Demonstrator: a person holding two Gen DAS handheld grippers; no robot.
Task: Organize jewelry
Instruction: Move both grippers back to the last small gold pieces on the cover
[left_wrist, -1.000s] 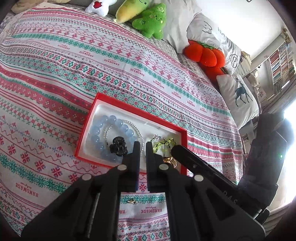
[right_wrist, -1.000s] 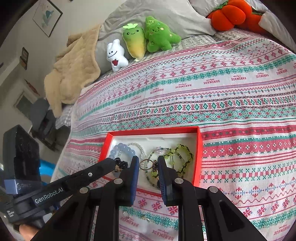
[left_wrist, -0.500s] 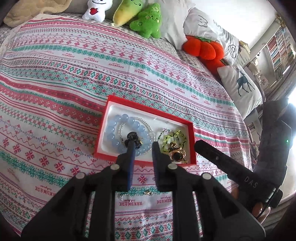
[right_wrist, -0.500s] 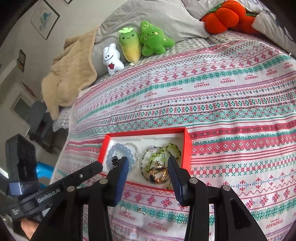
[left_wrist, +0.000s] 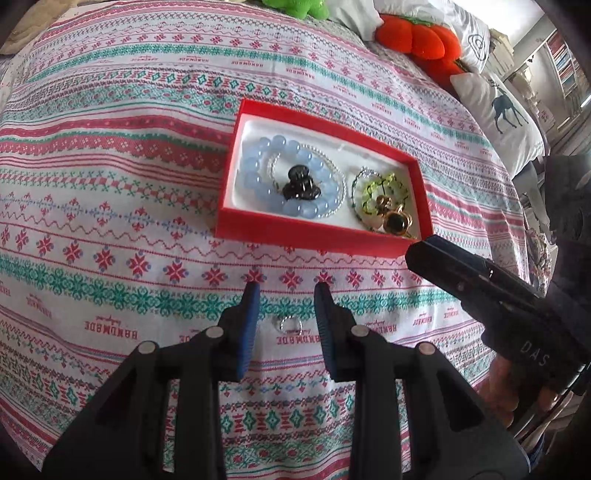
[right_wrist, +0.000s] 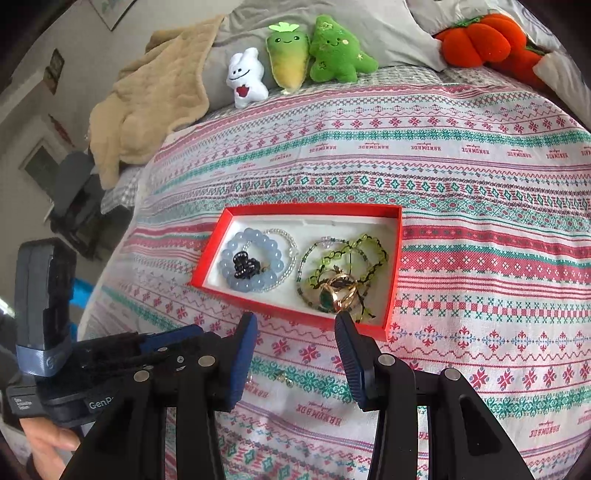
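Left wrist view shows the left gripper (left_wrist: 284, 284) spread and empty above a small ring (left_wrist: 289, 325) on the bed (left_wrist: 110, 155). Bracelets and clip already lie in the red box (left_wrist: 314, 236); right gripper (right_wrist: 295, 317) is spread too.

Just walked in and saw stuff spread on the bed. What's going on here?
A person holds a gripper in each hand, sorting jewelry into a red box on the patterned bedspread. The box already holds a blue bead bracelet, a black clip and green bracelets. Both the left gripper and right gripper are open and empty; a small ring still lies outside.
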